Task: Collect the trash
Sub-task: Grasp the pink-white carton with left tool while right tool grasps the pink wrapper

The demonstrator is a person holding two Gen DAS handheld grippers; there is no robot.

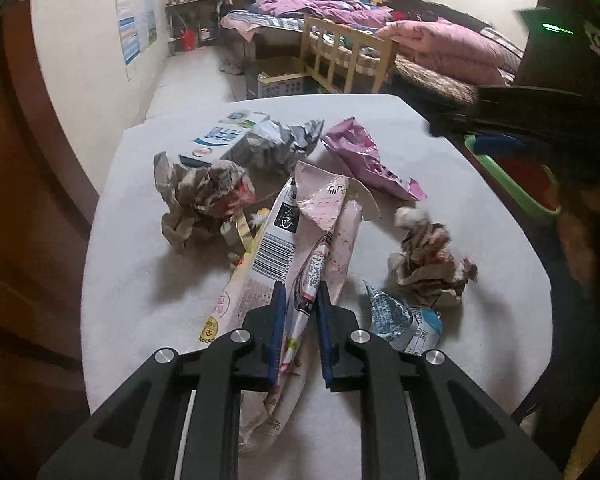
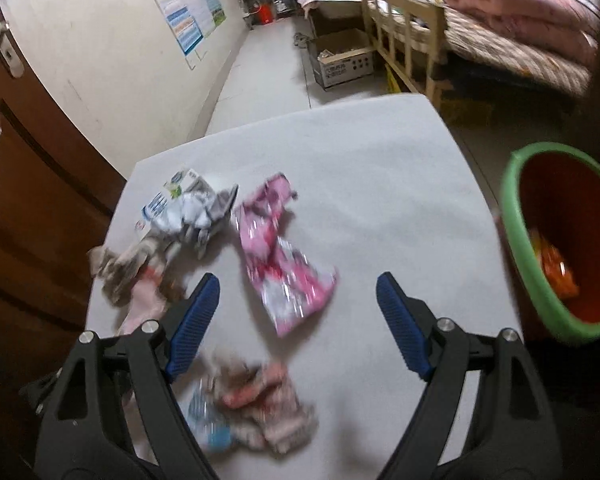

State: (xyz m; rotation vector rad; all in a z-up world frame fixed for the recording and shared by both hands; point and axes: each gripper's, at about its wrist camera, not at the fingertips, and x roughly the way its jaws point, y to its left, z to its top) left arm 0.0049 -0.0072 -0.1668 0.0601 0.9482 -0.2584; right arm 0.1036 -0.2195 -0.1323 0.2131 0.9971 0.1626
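Pink wrapper (image 1: 300,264) pinched by left hand-held gripper (image 1: 300,300); right hand-held gripper (image 2: 298,292) held wide, empty. Risk: thin film slipped loose before bin (image 2: 516,216) reached.

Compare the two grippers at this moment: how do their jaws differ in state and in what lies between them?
The left gripper has its jaws shut on a long pale pink wrapper; the right gripper has its jaws wide open, gripping nothing. Both have black arms and blue pads and point down at the littered white table.
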